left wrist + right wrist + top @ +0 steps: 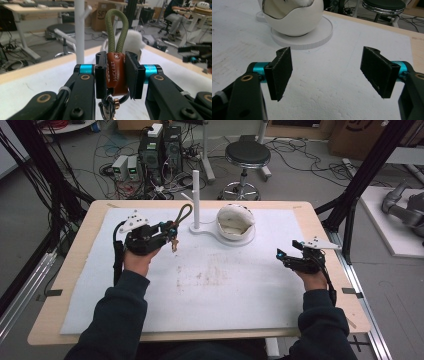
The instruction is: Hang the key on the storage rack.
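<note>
high view: left gripper (170, 231) clamps keychain (179, 220), green loop rising above fingers, white peg stand (196, 195) just beyond; right gripper (283, 256) idle, well apart.
left gripper view: pads (101, 75) closed on brown leather tab (116, 73); loop (116, 30) upright, peg (80, 27) beyond, to its left.
right gripper view: jaws wide, empty; egg-shaped shell (293, 15) ahead.
step, judged: carrying keychain to hang; next needs loop threaded over a peg hook.

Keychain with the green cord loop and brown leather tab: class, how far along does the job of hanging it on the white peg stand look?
Done: the left gripper is shut on the keychain, lifted off the mat. In hand: it is carried near the white peg stand. Left: the loop is not yet on a peg. The right gripper waits open.
</note>
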A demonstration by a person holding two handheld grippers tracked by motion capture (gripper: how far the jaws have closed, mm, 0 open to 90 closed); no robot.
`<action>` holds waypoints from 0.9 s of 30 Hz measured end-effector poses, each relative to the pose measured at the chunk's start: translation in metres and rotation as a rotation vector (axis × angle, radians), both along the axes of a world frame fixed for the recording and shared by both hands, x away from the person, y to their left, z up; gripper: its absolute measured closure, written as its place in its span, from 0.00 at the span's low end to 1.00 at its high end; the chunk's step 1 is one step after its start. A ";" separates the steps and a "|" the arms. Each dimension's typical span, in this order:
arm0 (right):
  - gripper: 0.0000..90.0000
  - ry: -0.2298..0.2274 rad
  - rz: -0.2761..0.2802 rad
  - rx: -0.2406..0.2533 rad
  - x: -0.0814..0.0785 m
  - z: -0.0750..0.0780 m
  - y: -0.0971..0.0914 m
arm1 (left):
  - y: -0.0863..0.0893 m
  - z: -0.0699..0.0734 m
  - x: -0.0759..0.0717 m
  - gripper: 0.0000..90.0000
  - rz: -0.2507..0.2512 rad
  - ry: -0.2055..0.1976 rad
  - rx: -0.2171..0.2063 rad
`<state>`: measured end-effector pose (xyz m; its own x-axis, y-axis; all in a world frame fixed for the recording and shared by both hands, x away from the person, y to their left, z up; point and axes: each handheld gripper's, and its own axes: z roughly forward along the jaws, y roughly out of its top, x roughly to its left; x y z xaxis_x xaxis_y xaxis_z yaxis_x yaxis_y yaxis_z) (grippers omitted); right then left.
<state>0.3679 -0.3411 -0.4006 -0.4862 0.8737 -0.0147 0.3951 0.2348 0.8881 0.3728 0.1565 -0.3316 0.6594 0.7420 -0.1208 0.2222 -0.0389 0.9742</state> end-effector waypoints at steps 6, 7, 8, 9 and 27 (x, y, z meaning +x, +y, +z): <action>0.29 -0.004 0.000 0.006 0.000 0.001 0.000 | -0.003 0.021 0.017 0.80 0.018 -0.025 0.010; 0.29 -0.005 0.000 0.005 0.000 0.001 0.000 | -0.004 0.023 0.021 0.80 0.022 -0.024 0.017; 0.29 -0.006 0.003 0.006 0.000 0.001 0.000 | -0.006 0.025 0.025 0.80 0.023 -0.016 0.022; 0.29 -0.005 0.002 0.008 0.000 0.001 0.001 | -0.008 0.026 0.031 0.80 0.027 -0.010 0.028; 0.29 0.001 0.005 0.016 -0.002 0.001 -0.002 | -0.036 0.004 0.084 0.80 0.130 0.122 0.079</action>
<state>0.3663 -0.3431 -0.3999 -0.4909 0.8712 -0.0002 0.3948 0.2227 0.8914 0.4564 0.1206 -0.3275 0.5415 0.8301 -0.1326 0.3470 -0.0771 0.9347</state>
